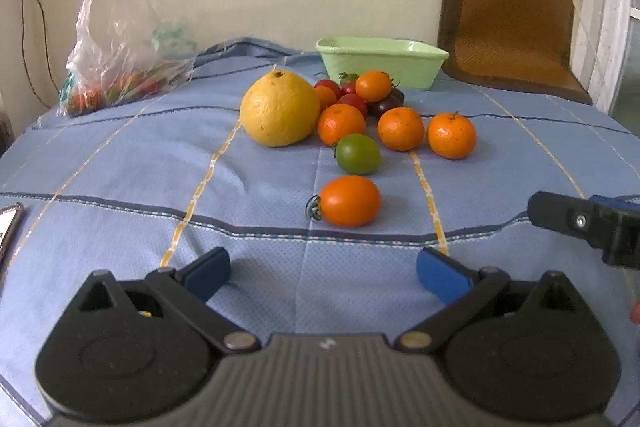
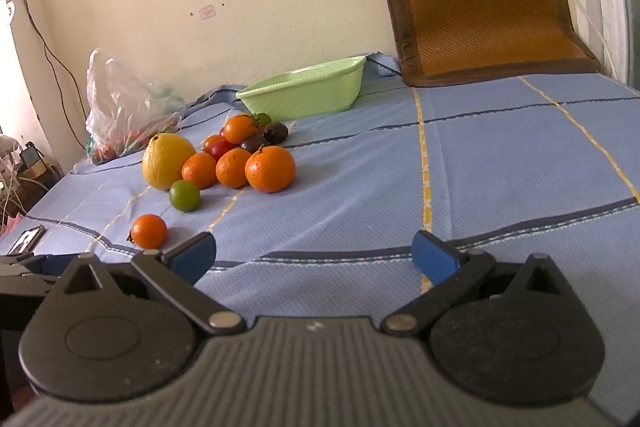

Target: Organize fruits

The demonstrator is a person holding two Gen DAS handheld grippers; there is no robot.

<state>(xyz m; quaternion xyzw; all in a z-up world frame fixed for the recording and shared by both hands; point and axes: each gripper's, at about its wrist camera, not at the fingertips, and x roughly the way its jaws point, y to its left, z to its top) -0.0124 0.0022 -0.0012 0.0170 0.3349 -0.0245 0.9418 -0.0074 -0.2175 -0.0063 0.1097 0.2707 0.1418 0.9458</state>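
Left gripper (image 1: 323,277) spread wide, empty; orange tomato (image 1: 349,201) dead ahead, long axis crosswise, well short of green dish (image 1: 382,63). Right gripper (image 2: 314,258) also wide, empty, farther off. Left should take it.

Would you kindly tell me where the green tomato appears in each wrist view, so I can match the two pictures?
Left wrist: the green tomato sits just right of centre, in front of the tangerines, behind the lone orange tomato.
Right wrist: the green tomato lies left of centre, in front of the big yellow citrus.
Shared landmark: the green dish behind the pile.
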